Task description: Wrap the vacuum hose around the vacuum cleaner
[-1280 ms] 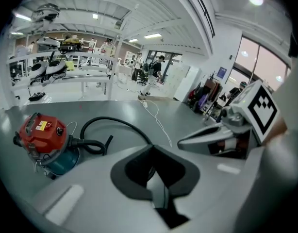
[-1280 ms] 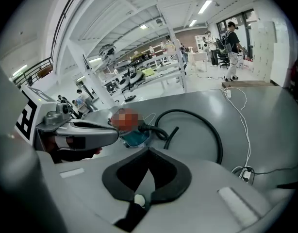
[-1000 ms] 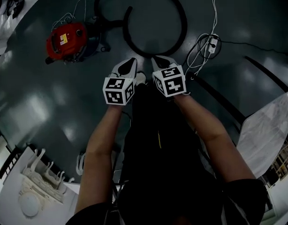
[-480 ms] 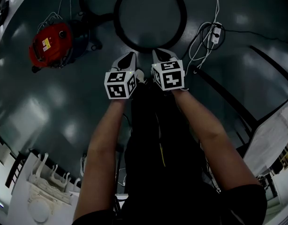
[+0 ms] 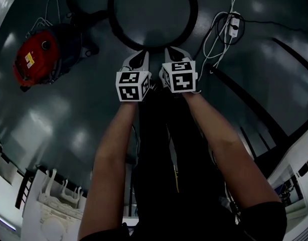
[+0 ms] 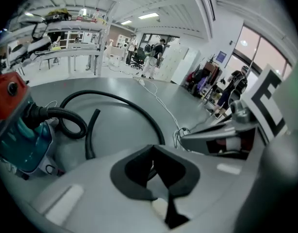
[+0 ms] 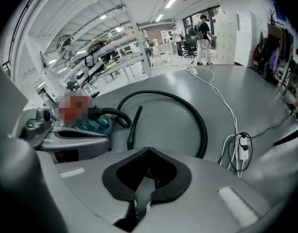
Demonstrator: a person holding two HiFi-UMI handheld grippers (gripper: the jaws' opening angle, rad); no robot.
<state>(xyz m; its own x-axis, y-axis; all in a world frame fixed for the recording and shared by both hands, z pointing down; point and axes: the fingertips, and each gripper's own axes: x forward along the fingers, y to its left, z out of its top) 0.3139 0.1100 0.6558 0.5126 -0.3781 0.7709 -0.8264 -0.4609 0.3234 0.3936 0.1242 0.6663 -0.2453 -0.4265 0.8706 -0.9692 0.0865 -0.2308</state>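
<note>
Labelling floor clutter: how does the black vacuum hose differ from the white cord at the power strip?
The vacuum hose is thick and black; the white cord is thin. The hose lies in one broad open arc; the cord is bunched in small loops. The hose joins the red vacuum cleaner at left; the cord lies to the right. Both lie on the grey floor.

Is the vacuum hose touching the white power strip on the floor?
Apart. The right gripper view shows bare floor between the vacuum hose and the white power strip.
</note>
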